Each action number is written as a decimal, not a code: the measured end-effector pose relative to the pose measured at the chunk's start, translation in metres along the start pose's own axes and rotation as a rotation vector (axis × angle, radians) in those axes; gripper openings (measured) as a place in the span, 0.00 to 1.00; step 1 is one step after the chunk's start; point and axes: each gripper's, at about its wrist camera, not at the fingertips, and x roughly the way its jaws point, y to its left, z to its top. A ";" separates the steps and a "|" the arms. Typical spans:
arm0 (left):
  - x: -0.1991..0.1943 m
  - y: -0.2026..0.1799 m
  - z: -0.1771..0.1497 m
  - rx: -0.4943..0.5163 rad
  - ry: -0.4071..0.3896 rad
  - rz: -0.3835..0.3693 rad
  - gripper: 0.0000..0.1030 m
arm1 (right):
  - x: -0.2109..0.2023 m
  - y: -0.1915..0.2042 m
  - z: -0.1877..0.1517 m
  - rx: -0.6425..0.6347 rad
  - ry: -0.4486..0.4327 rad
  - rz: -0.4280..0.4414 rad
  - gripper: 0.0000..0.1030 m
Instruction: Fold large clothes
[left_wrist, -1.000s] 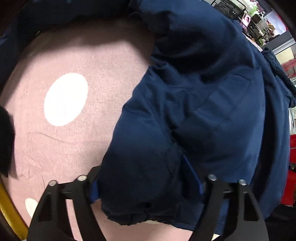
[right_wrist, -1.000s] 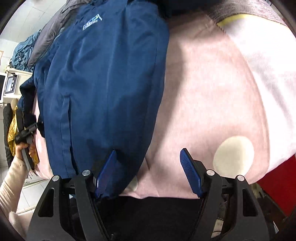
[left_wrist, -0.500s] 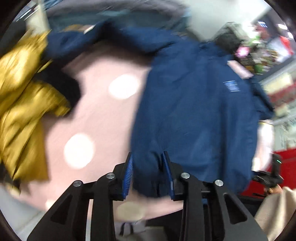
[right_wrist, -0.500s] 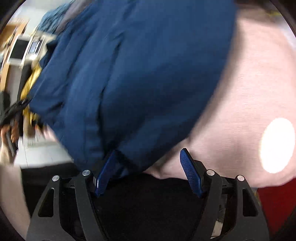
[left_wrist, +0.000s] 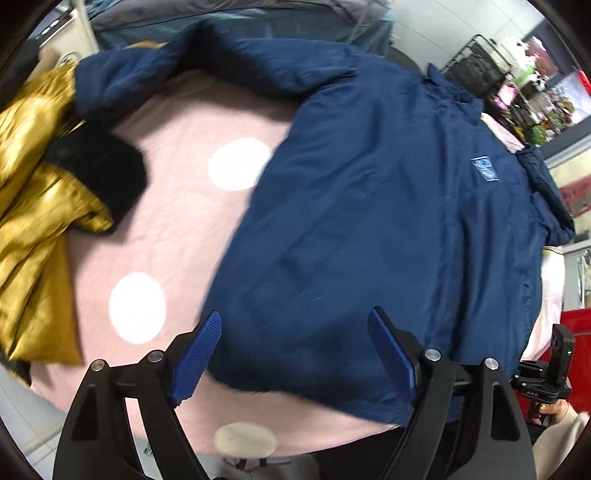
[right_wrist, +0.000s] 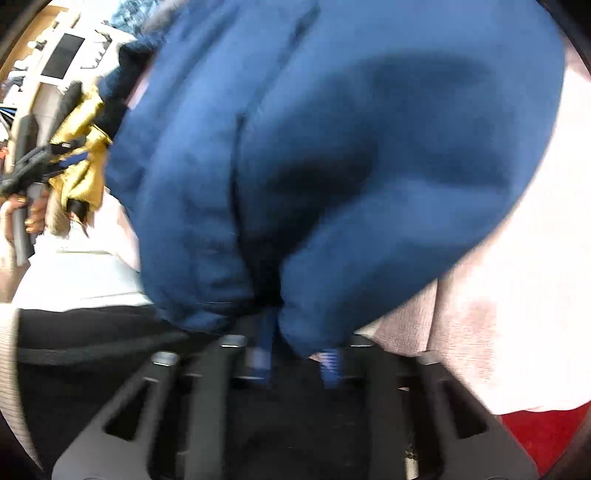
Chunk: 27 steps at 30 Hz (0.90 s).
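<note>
In the left wrist view, the navy jacket (left_wrist: 388, 221) lies spread across a pink cover with white dots (left_wrist: 177, 236), one sleeve stretched toward the far left and a small light-blue patch on its chest. The left claw (left_wrist: 295, 350) hangs above the jacket's near hem; its jaws have just been opening and now stand spread wide, with the hem seen between them but no pad pressing on the cloth. A gold jacket with a black furry collar (left_wrist: 40, 206) is heaped at the left edge of the cover. At the lower right, the other claw's black body shows, with a hand beneath it.

The right wrist view is blurred. The right claw (right_wrist: 295, 354) has just been closing, and its blue pads (right_wrist: 330, 363) are drawn nearly together, pinching a bunched fold at the navy jacket's edge. The cloth billows away from the pinch over the pink cover. At the far left, a hand (right_wrist: 22, 218) grips the other claw's handle near the gold jacket.
</note>
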 end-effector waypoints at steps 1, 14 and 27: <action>-0.002 -0.010 0.003 0.019 -0.007 -0.011 0.79 | -0.013 0.002 0.001 0.010 -0.016 0.030 0.12; 0.038 -0.121 -0.007 0.328 0.011 0.053 0.89 | -0.098 -0.025 -0.025 0.152 0.093 -0.071 0.26; 0.094 -0.063 -0.018 0.245 0.154 0.271 0.95 | -0.101 0.028 0.032 -0.086 -0.064 -0.306 0.58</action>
